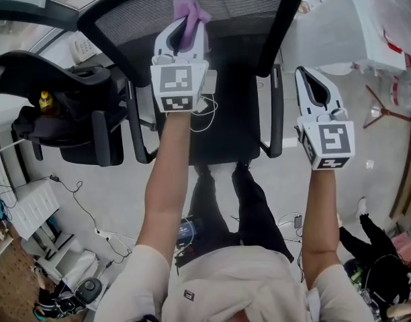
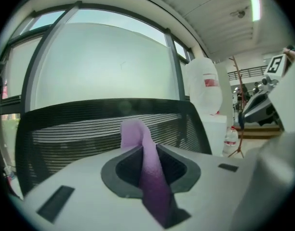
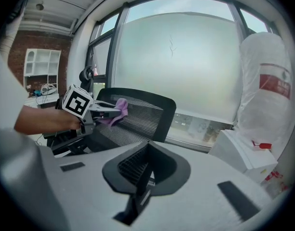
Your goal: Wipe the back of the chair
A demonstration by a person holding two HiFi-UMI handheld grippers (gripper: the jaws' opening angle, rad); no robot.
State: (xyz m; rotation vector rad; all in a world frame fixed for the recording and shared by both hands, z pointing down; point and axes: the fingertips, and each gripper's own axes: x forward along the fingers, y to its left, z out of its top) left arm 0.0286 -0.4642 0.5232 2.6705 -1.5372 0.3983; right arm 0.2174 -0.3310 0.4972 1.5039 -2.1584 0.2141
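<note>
Chair back (image 1: 246,12) straight ahead of left gripper (image 1: 184,31), long axis crosswise to jaws. Clamped tight on cloth (image 1: 189,8), held at upper mesh, nearer by far. Right gripper (image 1: 310,80) pinched together on nothing, idle beside back's right edge.

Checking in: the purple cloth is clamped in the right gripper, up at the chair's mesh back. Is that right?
Not quite. The purple cloth is clamped in the left gripper, up at the chair's mesh back. The left gripper view shows it pinched between the jaws. The right gripper is shut on nothing, off to the chair's side.
</note>
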